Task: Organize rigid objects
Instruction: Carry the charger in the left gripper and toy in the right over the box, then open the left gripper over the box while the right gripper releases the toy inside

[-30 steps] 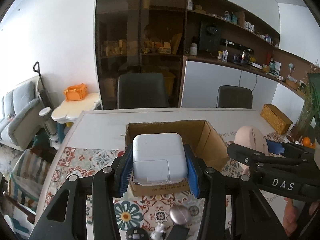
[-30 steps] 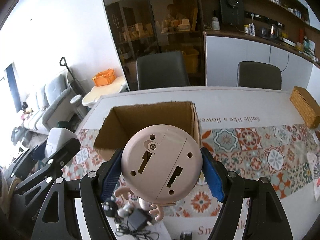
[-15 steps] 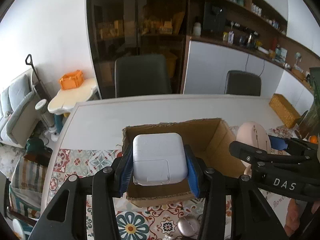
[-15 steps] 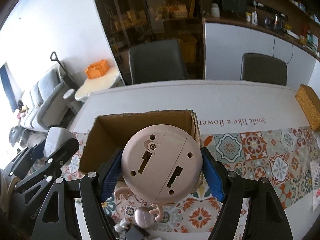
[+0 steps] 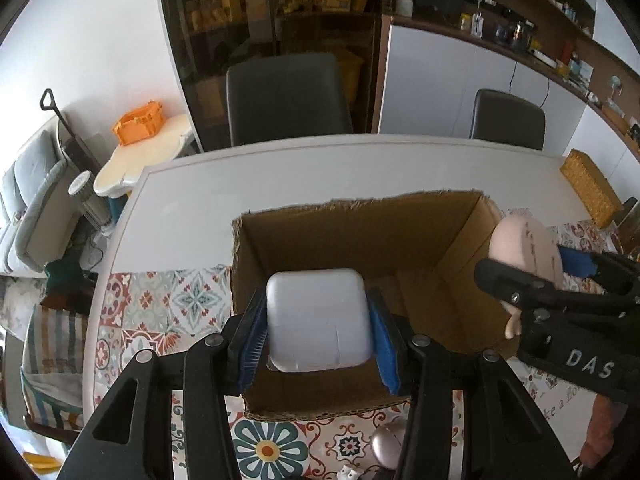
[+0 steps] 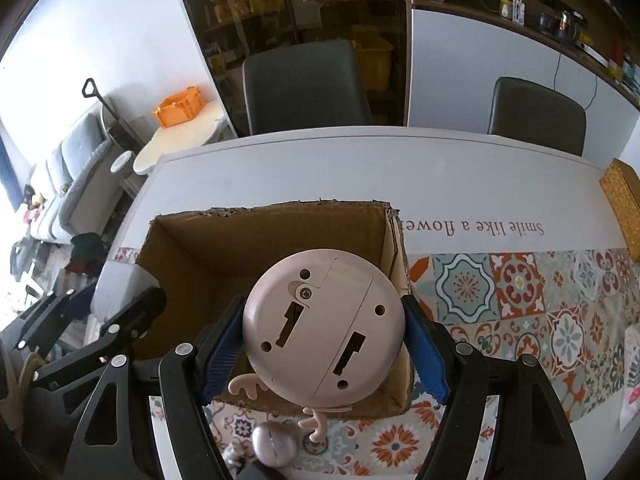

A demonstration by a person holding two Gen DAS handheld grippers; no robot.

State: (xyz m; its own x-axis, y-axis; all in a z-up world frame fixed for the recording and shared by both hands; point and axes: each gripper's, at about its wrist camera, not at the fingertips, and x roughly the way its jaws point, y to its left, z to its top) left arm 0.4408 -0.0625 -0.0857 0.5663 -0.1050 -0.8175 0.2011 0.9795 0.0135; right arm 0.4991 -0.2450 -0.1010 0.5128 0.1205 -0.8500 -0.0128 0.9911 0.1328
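My left tool (image 5: 318, 320) is clamped on a white power adapter (image 5: 317, 320), blue pads pressing both its flanks. The adapter is squarish with rounded corners, broad flat face turned toward the camera, no clear long axis. It hangs over the near left part of the open cardboard box (image 5: 360, 240), above the near wall.

My right tool (image 6: 323, 336) grips a round pink clock (image 6: 323, 330), pads on its left and right rim. Its flat back faces the camera: screw, battery cover seam, slots. Small pink antler-shaped feet (image 6: 314, 426) stick out at the lower edge. It is held over the box's near right corner (image 6: 396, 380).

The box sits on the counter (image 6: 280, 168), partly on a patterned tile mat (image 6: 520, 292). Below the near wall lies a small rounded pinkish-grey case (image 6: 274, 442). A woven basket (image 5: 588, 188) sits at the counter's far right edge. Two dark chairs (image 6: 304, 84) stand behind.

Writing: "Smile like a flower", partly cut off by the box, upside down on the mat (image 6: 472, 228); "DAS" on the right tool's arm (image 5: 588, 362).
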